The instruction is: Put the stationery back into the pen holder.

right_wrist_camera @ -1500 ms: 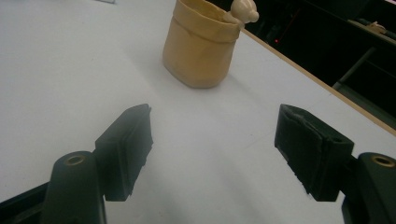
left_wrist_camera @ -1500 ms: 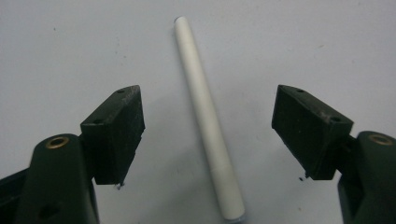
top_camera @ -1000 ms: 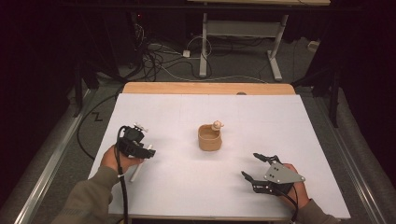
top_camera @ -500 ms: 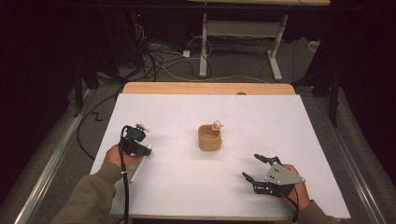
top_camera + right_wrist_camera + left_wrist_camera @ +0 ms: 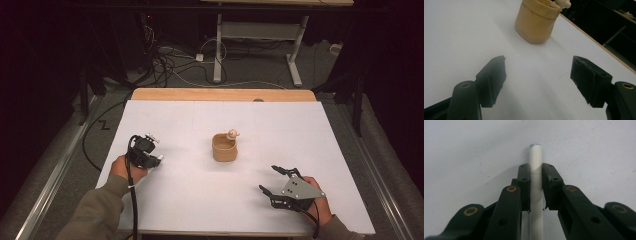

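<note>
While your left tongs (image 5: 535, 187) are clamped on the white marker (image 5: 535, 170), treat the pick-up step as under way: both jaws press the barrel on opposite sides, and the capped tip juts out past them over the white desk (image 5: 200, 200). Seen from above, the left tongs (image 5: 145, 154) sit well to the left of the tan cup (image 5: 224, 147), low over the sheet, so whether the marker has cleared the surface cannot be told. Your right tongs (image 5: 541, 80) stand apart and hold nothing; they rest near the cup's front-right side, pointed toward it. A small pale figure (image 5: 232, 134) perches on the cup's far rim. Judged from this layout, your next move is likely a carry toward the cup. Keep the grip firm, raise the marker clear of the desk, and approach the cup's open mouth without striking its soft wall.
</note>
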### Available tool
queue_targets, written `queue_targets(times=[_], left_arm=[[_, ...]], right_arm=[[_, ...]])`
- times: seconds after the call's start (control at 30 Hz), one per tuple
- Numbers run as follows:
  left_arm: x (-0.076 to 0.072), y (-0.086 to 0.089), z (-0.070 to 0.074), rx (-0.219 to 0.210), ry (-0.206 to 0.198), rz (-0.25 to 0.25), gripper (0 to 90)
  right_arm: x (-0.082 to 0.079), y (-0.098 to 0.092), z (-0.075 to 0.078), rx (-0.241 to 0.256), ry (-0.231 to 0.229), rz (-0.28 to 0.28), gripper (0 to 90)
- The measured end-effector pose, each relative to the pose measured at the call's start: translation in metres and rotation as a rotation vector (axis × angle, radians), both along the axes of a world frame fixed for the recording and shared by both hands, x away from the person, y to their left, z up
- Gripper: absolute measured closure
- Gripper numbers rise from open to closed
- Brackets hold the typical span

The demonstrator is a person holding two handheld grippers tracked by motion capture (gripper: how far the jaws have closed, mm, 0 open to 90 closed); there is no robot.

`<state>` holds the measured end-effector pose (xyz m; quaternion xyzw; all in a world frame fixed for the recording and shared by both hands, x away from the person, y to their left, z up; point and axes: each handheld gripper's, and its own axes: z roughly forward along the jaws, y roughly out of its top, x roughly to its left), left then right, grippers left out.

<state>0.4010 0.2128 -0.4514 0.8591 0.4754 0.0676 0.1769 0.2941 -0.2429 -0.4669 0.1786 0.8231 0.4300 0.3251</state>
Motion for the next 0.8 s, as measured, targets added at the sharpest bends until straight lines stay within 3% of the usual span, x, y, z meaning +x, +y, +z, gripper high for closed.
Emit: queue_targets(times=[0.1,0.23,0.4,0.57,0.7,0.8], left_arm=[[-0.006,0.0,0.005,0.013,-0.055,-0.018,75.5],[-0.016,0.003,0.015,-0.01,-0.139,-0.013,75.4],[-0.03,0.007,0.035,-0.02,-0.273,-0.008,75.5],[-0.04,0.013,0.055,-0.088,-0.377,0.002,75.4],[-0.047,0.014,0.065,-0.155,-0.462,0.006,75.5],[-0.05,0.013,0.069,-0.202,-0.514,-0.008,75.4]], right_arm=[[0.0,-0.001,0.001,0.003,-0.005,0.0,28.6],[0.0,-0.001,0.001,0.006,-0.002,-0.002,28.6],[0.0,-0.001,0.001,0.006,-0.005,0.002,28.6],[0.0,-0.002,0.001,0.012,-0.007,-0.003,28.6],[-0.002,-0.003,0.004,0.047,-0.041,0.007,29.7],[-0.002,-0.004,0.004,0.05,-0.039,-0.001,29.5]])
